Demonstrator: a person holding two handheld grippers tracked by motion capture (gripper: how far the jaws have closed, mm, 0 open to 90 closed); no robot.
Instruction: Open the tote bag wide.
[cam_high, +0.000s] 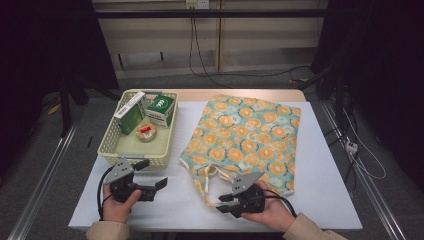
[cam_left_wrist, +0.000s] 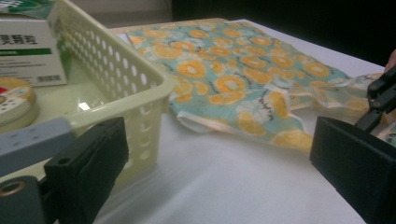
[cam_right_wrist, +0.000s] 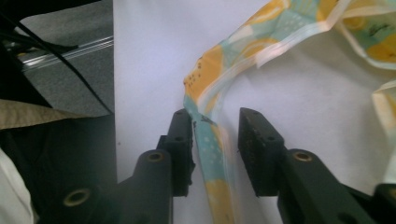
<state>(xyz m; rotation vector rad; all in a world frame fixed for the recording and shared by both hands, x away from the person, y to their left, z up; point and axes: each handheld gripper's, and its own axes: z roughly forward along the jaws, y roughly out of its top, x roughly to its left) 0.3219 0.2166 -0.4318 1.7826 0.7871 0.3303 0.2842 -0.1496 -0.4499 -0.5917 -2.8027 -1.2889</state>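
Tote bag (cam_high: 250, 137): thin printed cloth, flat on the tabletop (cam_high: 325, 200) just right of the basket (cam_high: 111, 145); looks light, limp, likely to sag when lifted.
Handle strap (cam_right_wrist: 208, 140): loops off the bag's near edge; I'd take hold there.
Right gripper (cam_right_wrist: 215, 140): jaws part-closed around the strap, one pad touching, not yet pinching.
Left gripper (cam_high: 161, 183): open, holding nothing, below the basket.

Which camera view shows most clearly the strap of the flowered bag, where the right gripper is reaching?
The right gripper view: the strap runs between the fingers, beside one and apart from the other. The high view shows the strap small, looping off the bag. The left gripper view shows mostly the bag's cloth.
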